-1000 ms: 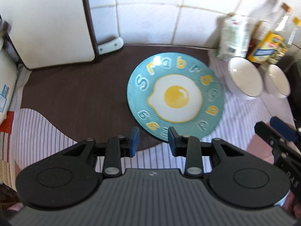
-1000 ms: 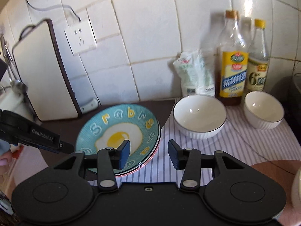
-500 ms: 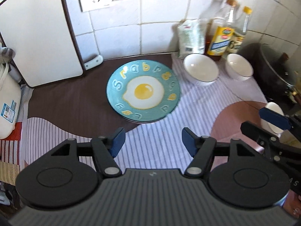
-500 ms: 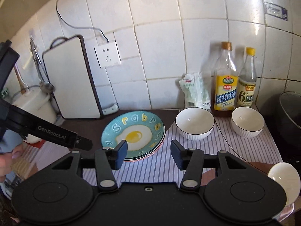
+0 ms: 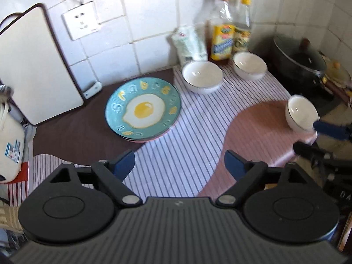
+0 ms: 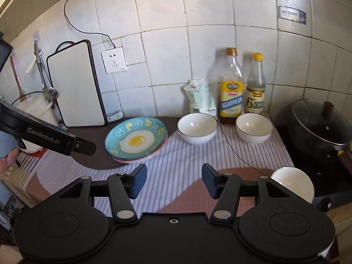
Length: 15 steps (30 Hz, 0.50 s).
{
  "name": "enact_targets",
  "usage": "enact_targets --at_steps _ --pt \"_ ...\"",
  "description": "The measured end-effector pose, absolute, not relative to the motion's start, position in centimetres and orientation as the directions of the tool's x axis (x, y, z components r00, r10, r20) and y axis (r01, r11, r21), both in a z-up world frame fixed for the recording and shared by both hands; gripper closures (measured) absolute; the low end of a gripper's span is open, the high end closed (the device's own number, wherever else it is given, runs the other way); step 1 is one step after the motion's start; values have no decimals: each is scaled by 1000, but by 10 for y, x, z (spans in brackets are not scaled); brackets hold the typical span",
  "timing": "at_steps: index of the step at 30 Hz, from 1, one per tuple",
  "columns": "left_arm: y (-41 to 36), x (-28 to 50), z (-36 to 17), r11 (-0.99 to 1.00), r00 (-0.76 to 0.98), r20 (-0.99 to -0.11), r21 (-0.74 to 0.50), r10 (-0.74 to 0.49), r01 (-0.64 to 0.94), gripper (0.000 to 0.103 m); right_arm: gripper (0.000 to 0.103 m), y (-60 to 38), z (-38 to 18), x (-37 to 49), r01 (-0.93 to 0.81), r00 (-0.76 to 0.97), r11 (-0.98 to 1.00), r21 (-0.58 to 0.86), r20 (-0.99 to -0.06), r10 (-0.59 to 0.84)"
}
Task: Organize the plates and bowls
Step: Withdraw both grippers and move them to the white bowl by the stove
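While both grippers, left gripper (image 5: 179,165) and right gripper (image 6: 174,184), hang spread and empty, the plate stack (image 5: 143,112) lies ahead, well apart.

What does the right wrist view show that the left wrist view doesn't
Only the right wrist view shows the ladle hanging on the wall and the left gripper's casing. Only the left wrist view shows the right gripper's blue pad beside the third bowl. Both share the egg plate on its stack, two bowls by the bottles, the cutting board and the lidded pot.
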<state>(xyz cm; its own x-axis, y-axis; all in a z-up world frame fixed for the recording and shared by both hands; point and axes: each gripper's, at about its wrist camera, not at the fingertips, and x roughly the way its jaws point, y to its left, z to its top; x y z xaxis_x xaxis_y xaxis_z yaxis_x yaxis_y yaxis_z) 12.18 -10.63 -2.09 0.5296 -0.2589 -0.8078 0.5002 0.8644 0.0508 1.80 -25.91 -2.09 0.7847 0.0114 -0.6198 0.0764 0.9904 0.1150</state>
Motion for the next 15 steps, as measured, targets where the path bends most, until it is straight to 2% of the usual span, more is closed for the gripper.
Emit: enact_targets --at_steps 4,8,15 --pt "-123 113 -31 848 502 -823 49 -265 528 11 41 -267 -21 2 123 791 987 103 -611 -35" --pt "-140 104 -42 829 534 -805 99 -258 550 7 35 -279 -27 -8 156 786 983 98 -615 -64" --pt "-170 109 -65 810 509 -830 127 -229 573 6 31 -305 -54 -23 201 781 968 148 -620 -68"
